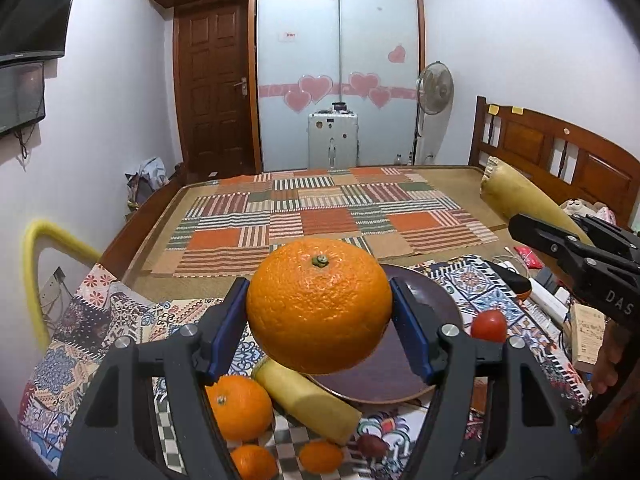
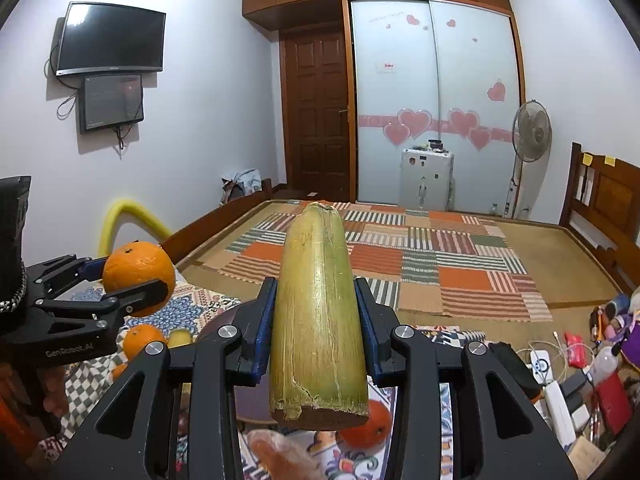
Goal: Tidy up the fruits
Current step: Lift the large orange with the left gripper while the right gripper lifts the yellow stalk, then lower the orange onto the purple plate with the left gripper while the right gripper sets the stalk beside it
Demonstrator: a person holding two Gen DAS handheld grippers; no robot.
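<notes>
Reading from the left, the black body of the left tongs point(image 2: 132, 280) carries white lettering "GenRobot.AI", seen from the right wrist view; the right tongs point(image 1: 520, 224), seen from the left wrist view, show the letters "DAS" on their side, the rest cut off. The left tongs point(image 1: 320, 308) are clamped on a large orange point(image 1: 319, 306), its stem end up, held between the blue pads point(image 1: 228, 320) above a dark round plate point(image 1: 436, 304). Below these tongs on the patterned table point(image 1: 100, 320) lie a smaller orange point(image 1: 239, 407), a pale yellow-green stalk piece point(image 1: 306, 402) and two small oranges; just right of them sits a red tomato point(image 1: 488, 325). The right tongs point(image 2: 318, 316) grip a yellow-green sugarcane section point(image 2: 318, 312) upright between their pads, with another orange point(image 2: 368, 424) under them.
</notes>
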